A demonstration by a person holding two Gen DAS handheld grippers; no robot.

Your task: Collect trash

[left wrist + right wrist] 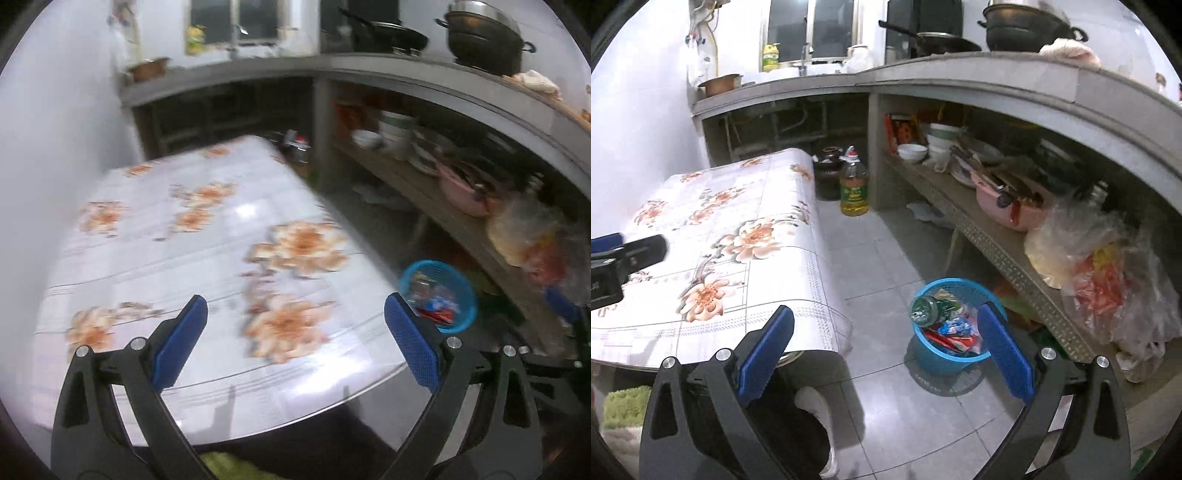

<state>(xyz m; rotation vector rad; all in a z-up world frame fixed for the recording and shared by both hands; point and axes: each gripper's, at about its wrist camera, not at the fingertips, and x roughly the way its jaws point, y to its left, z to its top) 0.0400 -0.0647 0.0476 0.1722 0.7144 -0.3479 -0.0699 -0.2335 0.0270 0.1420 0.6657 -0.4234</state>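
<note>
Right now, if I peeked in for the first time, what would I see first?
Probably the blue basket on the floor tiles beside the table, stuffed with bright wrappers and a green bottle poking out. Next, the flowery tablecloth covering the table on the left. Both the right gripper and the left gripper have their jaws wide open, holding nothing.
</note>
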